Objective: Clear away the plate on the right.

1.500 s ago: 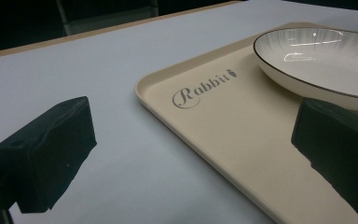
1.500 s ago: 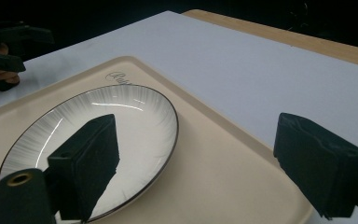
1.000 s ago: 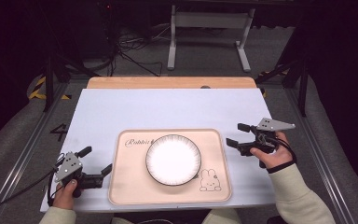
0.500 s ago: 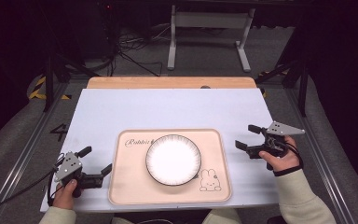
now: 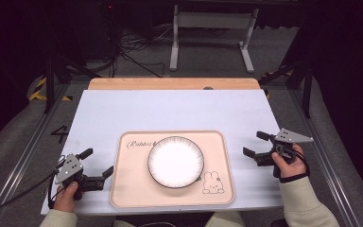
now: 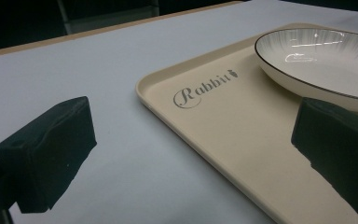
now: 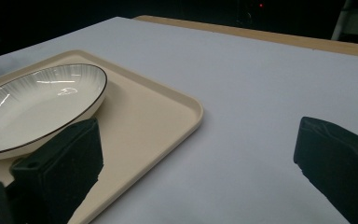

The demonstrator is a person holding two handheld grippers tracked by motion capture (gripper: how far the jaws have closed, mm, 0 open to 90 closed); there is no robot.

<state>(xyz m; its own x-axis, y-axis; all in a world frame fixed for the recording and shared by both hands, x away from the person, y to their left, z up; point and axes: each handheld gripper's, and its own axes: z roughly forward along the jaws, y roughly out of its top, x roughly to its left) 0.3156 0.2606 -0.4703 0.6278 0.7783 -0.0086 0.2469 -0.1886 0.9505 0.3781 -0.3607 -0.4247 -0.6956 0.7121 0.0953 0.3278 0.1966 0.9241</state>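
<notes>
Round white black-rimmed ceramic plate (image 5: 175,161) centred on beige rectangular plastic tray (image 5: 123,189) | left hand-held gripper (image 5: 97,163) and right hand-held gripper (image 5: 254,144) flank tray, jaws spread, empty, likely poised for a lift.

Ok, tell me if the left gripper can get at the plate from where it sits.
Probably yes. The left gripper is open beside the tray, and nothing stands between it and the plate; only bare tray surface lies in the way.
</notes>
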